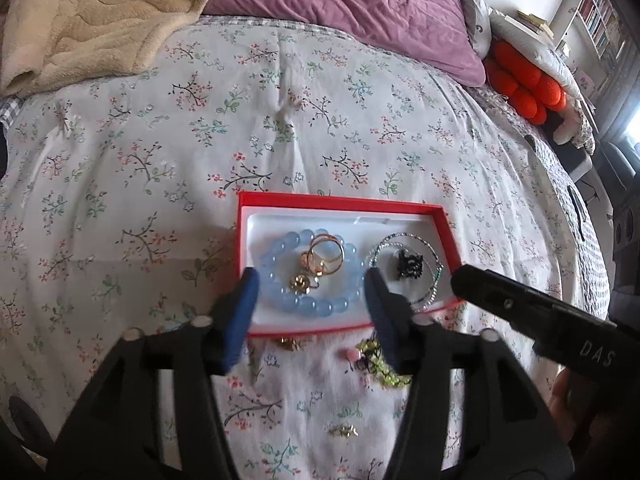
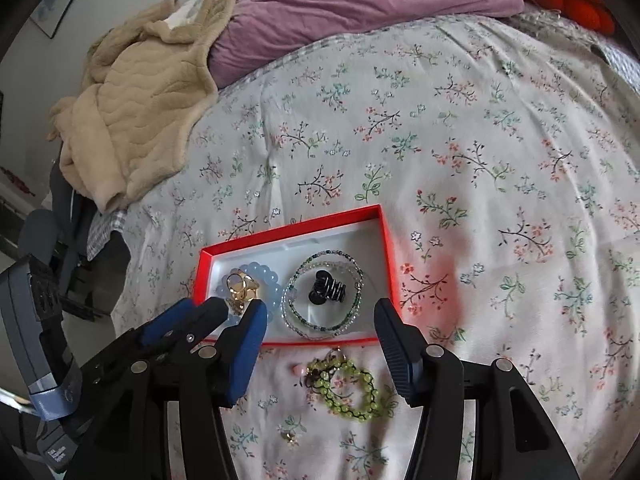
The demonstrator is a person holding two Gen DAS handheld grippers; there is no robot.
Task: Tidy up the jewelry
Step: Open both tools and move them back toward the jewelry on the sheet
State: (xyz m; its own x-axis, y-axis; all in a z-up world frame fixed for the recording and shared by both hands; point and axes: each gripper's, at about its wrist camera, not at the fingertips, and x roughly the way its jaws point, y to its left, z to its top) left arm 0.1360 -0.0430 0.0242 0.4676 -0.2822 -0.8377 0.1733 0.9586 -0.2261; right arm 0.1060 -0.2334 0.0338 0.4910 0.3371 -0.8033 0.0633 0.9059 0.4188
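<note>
Several pieces already sit in the red box (image 2: 390,252); both claws, left claw (image 1: 310,280) and right claw (image 2: 320,312), gape empty, so you next reach the right one down for the green bead bracelet (image 2: 352,394) on the bed (image 2: 480,140).

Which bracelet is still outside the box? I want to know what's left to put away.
The green beaded bracelet, lying on the bedspread just in front of the red box. The blue bracelet and the thin beaded ones already sit inside.

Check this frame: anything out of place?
Yes. A green beaded bracelet, a pink bead and small gold pieces lie on the floral bedspread, outside the red box that holds the other jewelry. Nothing looks damaged.
</note>
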